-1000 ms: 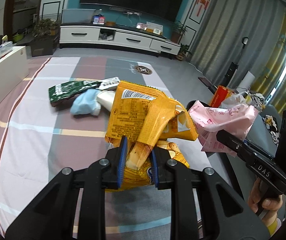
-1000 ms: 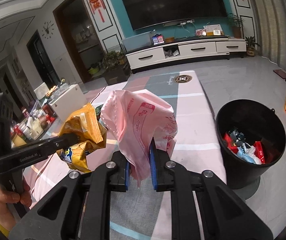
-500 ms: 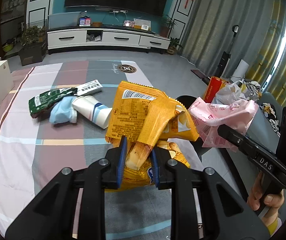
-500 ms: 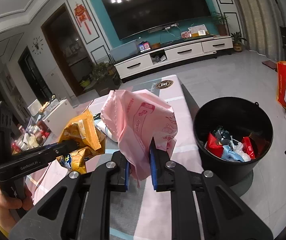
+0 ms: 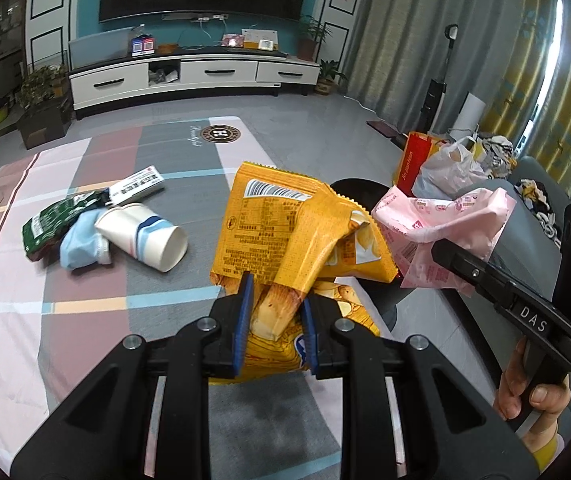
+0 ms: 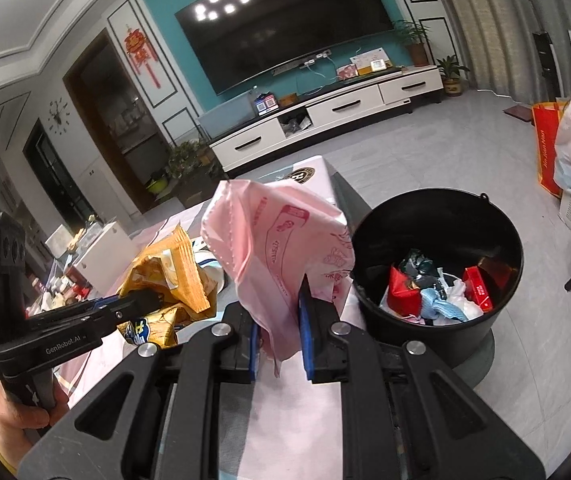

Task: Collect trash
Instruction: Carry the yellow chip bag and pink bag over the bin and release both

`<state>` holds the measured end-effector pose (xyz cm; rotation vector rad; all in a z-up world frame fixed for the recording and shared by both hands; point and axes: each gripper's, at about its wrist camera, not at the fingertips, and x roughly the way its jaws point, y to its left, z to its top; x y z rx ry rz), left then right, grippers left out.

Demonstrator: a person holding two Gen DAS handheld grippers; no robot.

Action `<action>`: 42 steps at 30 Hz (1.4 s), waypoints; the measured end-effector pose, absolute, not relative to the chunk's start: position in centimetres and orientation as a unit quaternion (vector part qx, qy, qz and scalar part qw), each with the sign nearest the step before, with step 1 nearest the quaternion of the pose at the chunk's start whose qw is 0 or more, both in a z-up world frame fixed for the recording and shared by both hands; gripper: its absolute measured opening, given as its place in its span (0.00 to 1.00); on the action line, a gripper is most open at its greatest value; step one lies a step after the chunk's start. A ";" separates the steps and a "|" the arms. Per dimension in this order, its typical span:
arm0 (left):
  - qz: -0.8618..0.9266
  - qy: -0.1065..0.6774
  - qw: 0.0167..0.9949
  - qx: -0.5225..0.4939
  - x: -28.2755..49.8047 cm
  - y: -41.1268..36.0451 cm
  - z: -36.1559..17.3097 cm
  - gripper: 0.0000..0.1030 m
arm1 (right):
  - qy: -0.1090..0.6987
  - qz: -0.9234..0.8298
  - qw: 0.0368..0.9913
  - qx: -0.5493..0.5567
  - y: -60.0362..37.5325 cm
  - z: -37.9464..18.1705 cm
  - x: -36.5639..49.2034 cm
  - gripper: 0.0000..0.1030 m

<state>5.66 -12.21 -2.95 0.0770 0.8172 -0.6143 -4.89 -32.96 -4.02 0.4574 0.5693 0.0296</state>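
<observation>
Two tongs are clamped: the left tongs [image 5: 275,312] grip a yellow snack bag [image 5: 285,228], the right tongs [image 6: 279,332] a pink bag [image 6: 277,248] beside the black bin [image 6: 437,216].

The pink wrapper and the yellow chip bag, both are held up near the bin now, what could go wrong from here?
1. The right gripper pinches only the lower corner of the pink wrapper, so it could slip out short of the black bin.
2. The yellow chip bag in the left gripper sits beside the wrapper; the two may snag.
3. A light wrapper may land on the floor.
</observation>
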 end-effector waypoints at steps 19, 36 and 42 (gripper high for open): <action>-0.327 0.382 0.859 0.090 6.7 -20.0 -3.7 0.22 | 0.261 -0.030 0.927 0.268 -38.6 -5.6 -5.7 0.17; -0.339 0.375 0.851 0.140 9.2 -27.8 -5.6 0.23 | 0.254 -0.057 0.910 0.322 -42.8 -8.0 -4.7 0.17; -0.343 0.387 0.844 0.143 10.2 -29.6 -7.0 0.24 | 0.257 -0.058 0.901 0.345 -44.1 -9.1 -4.4 0.17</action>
